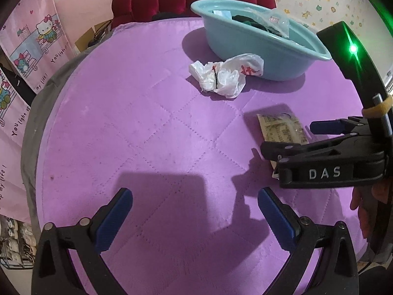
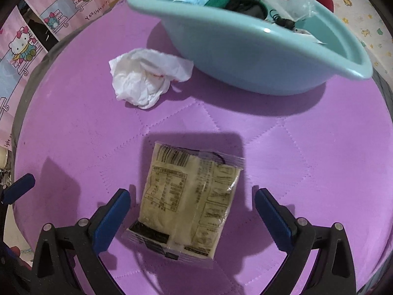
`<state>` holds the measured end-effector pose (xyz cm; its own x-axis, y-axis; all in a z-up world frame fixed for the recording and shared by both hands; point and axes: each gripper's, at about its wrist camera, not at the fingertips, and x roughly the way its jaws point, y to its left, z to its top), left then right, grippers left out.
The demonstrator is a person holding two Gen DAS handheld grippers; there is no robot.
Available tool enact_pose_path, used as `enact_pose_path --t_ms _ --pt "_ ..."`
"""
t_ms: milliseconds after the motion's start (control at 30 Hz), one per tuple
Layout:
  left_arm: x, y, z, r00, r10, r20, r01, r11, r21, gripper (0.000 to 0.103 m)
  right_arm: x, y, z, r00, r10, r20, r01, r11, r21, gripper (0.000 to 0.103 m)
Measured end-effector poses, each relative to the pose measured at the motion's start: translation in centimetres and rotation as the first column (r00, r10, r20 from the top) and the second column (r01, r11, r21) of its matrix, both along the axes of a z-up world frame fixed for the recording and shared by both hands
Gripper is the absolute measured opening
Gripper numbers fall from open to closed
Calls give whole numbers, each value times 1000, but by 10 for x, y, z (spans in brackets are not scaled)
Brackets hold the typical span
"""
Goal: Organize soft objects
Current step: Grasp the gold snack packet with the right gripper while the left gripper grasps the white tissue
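Stowed: cloths and packets in basin (image 2: 245,56), beyond my jaws. Outstanding: sachet (image 2: 189,196) on bed (image 2: 319,159), between my spread right gripper (image 2: 191,211) jaws; bag (image 2: 147,78) ahead. Left gripper (image 1: 195,211) released, empty

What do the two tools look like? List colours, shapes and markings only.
Both are black plastic frames with two splayed fingers faced in ribbed blue pads and round silver bolts at the joints. Seen from the left tool, the right tool carries white letters "DAS" on its side, a yellow strap round a dark rod, and a black mount with a green light. No sleeve is visible.
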<state>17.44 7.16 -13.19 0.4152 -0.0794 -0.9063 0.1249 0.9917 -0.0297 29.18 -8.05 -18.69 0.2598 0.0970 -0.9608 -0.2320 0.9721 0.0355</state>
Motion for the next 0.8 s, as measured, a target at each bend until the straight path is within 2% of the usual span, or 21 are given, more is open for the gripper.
enact_pose_path --t_ms 33,67,167,300,400,800 --pt "2 0 -1 1000 -1 -3 1 1000 -1 103 0 0 -1 1000 0 0 0 1000 -4 94" --pt "2 0 -2 1000 -1 -4 1 1000 -2 103 -1 1 -3 1000 2 0 -2 1000 -9 80" --pt "6 -1 -3 1000 -5 -6 5 1000 -3 103 -3 6 -1 999 37 6 -37 999 -4 69" --pt "15 -4 -3 1000 -15 -8 15 1000 -12 103 -7 3 7 999 52 13 -53 998 27 46" --pt "23 -7 -3 1000 -25 -4 25 999 -21 103 -7 -4 12 999 49 18 -50 998 23 42" --pt "61 -21 2 999 -39 32 40 998 -58 103 -8 -39 28 999 -27 44 25 998 51 41"
